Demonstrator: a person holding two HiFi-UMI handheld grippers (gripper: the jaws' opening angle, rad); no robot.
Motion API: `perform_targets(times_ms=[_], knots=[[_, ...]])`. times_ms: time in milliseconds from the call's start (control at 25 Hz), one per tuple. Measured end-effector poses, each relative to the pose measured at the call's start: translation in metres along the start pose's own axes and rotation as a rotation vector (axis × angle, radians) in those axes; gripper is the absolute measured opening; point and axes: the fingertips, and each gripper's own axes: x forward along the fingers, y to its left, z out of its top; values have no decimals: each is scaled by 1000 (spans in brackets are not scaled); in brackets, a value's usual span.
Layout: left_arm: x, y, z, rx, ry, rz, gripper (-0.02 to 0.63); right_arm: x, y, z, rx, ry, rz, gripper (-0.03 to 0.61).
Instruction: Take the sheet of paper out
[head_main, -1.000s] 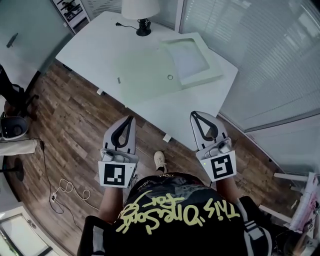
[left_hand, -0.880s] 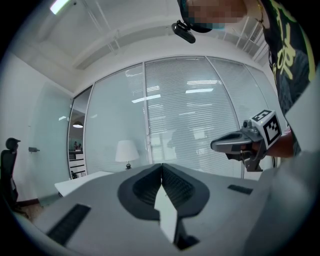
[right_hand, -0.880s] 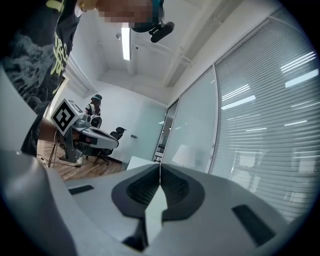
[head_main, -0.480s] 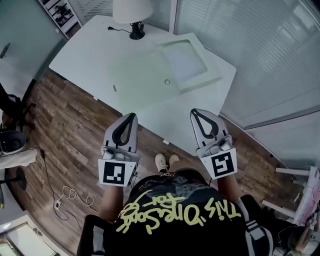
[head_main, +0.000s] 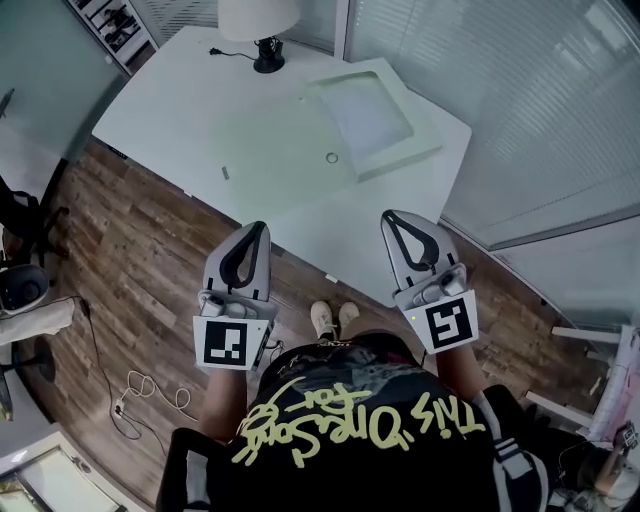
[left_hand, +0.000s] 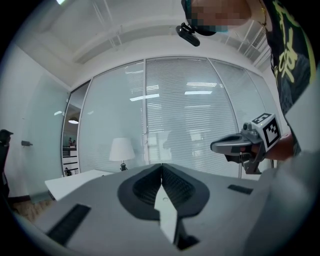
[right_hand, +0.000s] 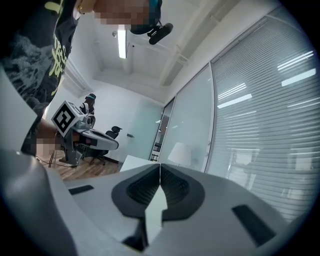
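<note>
- White table (head_main: 165, 100), smooth matte top, rectangular, rounded corners.
- Pale green folder (head_main: 270, 145), thin and flat, lies mid-table. A small ring (head_main: 331, 157) is near its right edge, a small tab (head_main: 224, 172) near its left.
- White tray (head_main: 422, 150), shallow and square with a raised rim, at the far right corner. Its left rim touches the folder, and a pale flat panel lies inside.
- Paper: cannot tell it apart from folder or tray panel in any view.
- Left gripper (head_main: 260, 228) (left_hand: 161, 166): grey shell, ribbed black pads, jaws pressed together, nothing between. Held level, tip at the table's near edge, touching nothing.
- Right gripper (head_main: 389, 216) (right_hand: 159, 166): same build, jaws closed tight, empty. Tip over the near right corner, clear of the top.
- Each gripper shows in the other's view, side by side and well apart.
- Lamp (head_main: 258, 20), white shade on a black base, at the far edge, cord trailing left.
- Wood plank floor (head_main: 130, 260), with a loose cable (head_main: 140, 385) on the left.
- Glass wall (head_main: 530, 100) with blinds runs along the table's right side.
- Person's shoes (head_main: 330, 318) just short of the near edge.
</note>
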Motion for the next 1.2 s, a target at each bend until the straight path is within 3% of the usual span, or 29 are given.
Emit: perform_targets(times_ms=[480, 720, 1200], knots=[[18, -4, -21, 34, 35, -80, 8, -22, -15, -8, 6, 34, -106, 8], [48, -5, -12, 3, 23, -57, 8, -19, -43, -19, 3, 49, -122, 8], [98, 10, -24, 32, 78, 11, 9, 20, -95, -30, 4, 51, -71, 8]])
